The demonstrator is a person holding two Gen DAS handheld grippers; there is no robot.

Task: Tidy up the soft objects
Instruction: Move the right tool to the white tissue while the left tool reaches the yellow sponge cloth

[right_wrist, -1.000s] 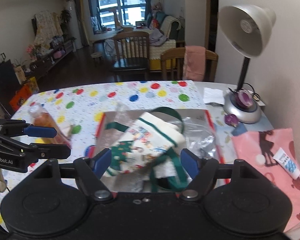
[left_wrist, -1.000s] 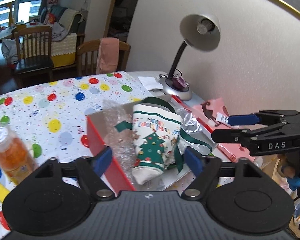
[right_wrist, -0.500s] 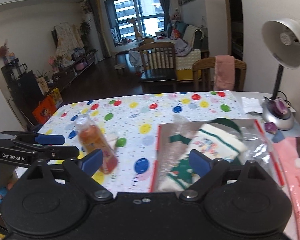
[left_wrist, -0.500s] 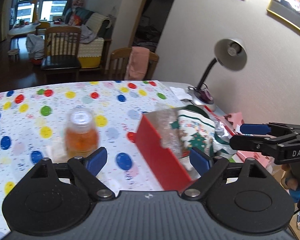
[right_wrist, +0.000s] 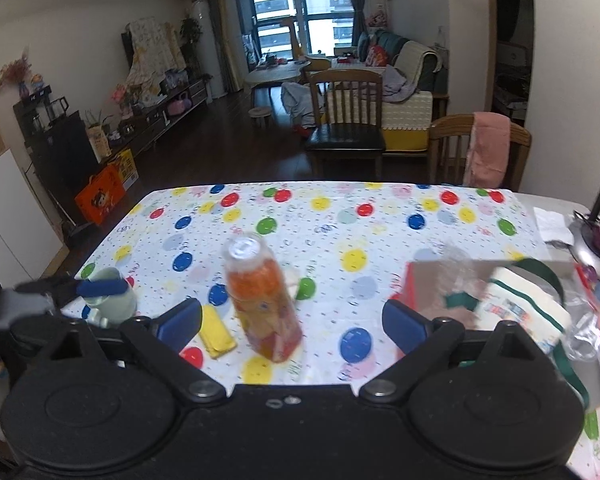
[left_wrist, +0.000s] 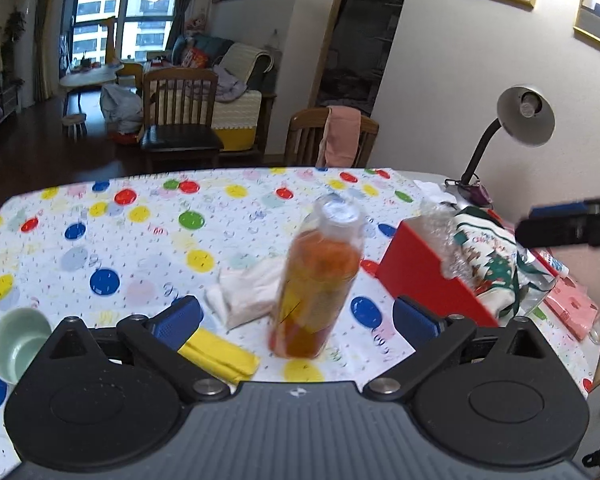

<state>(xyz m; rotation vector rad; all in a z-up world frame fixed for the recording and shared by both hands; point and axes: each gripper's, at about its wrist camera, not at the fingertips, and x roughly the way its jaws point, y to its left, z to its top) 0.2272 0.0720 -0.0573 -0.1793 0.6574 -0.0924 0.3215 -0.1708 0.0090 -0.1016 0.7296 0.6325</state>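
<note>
The orange bottle (left_wrist: 318, 280) stands upright mid-tabletop (left_wrist: 112, 248), with a white cloth (left_wrist: 246, 290) and yellow block (left_wrist: 220, 354) beside it. The red box (left_wrist: 424, 276) blocks the right; the spotted far half lies open.

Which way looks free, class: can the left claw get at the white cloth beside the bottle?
Probably yes. The left claw, jaws opening and empty, faces the white cloth; only the orange bottle crowds its right edge.

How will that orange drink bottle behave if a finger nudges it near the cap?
The orange drink bottle stands upright, tall over a narrow base, so it would probably tip. It looks nearly full, so likely heavy for its size. Its smooth round plastic wall may slip, and roll once down on the tablecloth.
</note>
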